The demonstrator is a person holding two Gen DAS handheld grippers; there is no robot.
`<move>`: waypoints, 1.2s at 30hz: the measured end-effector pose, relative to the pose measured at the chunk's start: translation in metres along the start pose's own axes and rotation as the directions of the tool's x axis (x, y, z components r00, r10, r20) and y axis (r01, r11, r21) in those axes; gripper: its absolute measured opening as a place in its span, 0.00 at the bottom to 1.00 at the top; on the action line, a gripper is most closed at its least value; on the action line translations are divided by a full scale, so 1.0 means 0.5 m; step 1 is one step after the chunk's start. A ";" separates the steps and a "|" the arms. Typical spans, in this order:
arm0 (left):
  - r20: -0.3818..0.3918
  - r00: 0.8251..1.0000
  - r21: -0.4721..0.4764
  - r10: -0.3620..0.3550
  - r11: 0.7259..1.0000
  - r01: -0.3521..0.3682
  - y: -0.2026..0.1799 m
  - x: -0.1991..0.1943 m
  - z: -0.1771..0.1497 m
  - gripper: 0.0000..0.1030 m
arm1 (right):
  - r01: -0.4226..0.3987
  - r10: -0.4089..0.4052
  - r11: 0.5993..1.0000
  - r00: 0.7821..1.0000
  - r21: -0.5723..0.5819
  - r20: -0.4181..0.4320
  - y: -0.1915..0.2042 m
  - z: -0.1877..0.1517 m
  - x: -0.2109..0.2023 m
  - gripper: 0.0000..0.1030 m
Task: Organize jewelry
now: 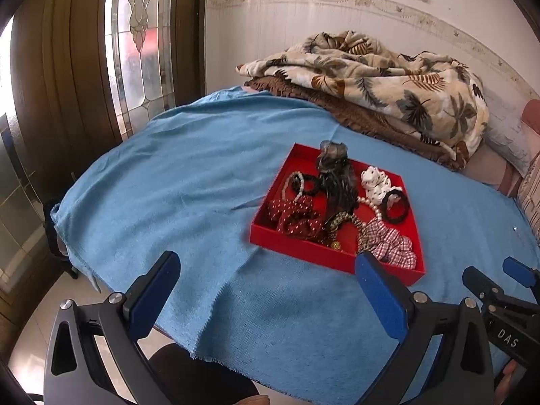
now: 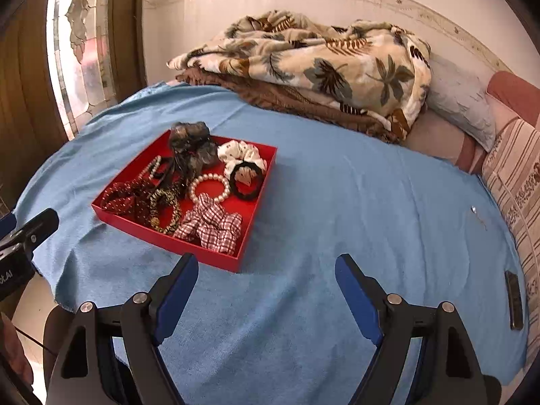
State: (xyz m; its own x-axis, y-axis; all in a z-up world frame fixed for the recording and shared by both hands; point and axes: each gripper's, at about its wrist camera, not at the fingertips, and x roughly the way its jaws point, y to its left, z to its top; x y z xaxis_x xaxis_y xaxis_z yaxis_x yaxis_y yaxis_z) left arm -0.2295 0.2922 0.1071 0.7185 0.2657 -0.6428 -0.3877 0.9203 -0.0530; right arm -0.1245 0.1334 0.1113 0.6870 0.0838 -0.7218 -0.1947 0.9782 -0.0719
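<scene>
A shallow red tray (image 1: 303, 253) (image 2: 202, 253) lies on a blue cloth. In it are a plaid scrunchie (image 2: 212, 226), a pearl bracelet (image 2: 209, 187), a black hair tie (image 2: 246, 179), a white scrunchie (image 2: 239, 152), a dark red dotted bow (image 1: 293, 216) and a black mesh piece (image 1: 334, 172). My left gripper (image 1: 270, 287) hovers open before the tray's near left corner, holding nothing. Right of the tray, my right gripper (image 2: 266, 285) is wide open over bare cloth, also holding nothing. A small shiny item (image 2: 474, 209) lies alone at the far right.
Folded leaf-print and brown blankets (image 2: 303, 64) are stacked at the back. Striped pillows (image 2: 513, 182) line the right side, with a dark flat object (image 2: 514, 300) beside them. The cloth's frayed edge (image 1: 209, 357) drops to the floor at the front left. A glazed door (image 1: 141, 33) stands left.
</scene>
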 end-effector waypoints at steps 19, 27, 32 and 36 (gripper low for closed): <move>-0.052 0.998 0.015 -0.036 0.999 0.036 -0.010 0.042 -0.020 1.00 | 0.025 -0.025 1.000 0.999 0.002 -0.048 0.017 0.004 0.041 0.84; -0.064 0.997 0.023 -0.033 0.999 0.035 -0.015 0.047 -0.024 1.00 | 0.020 -0.021 1.000 0.998 -0.005 -0.057 0.022 -0.001 0.048 0.84; -0.075 0.996 0.029 -0.038 0.999 0.040 -0.020 0.051 -0.027 1.00 | 0.020 -0.020 1.000 0.998 0.003 -0.059 0.021 -0.002 0.049 0.85; -0.082 0.996 0.036 -0.041 0.998 0.044 -0.025 0.053 -0.029 1.00 | 0.014 -0.013 1.000 0.998 0.012 -0.067 0.017 -0.005 0.053 0.85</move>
State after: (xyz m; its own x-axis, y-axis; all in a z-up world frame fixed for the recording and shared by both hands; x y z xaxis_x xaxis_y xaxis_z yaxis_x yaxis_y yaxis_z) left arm -0.2139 0.2836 0.0796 0.6841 0.2034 -0.7005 -0.3349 0.9407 -0.0540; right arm -0.1096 0.1436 0.0897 0.6408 0.0578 -0.7655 -0.1767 0.9815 -0.0738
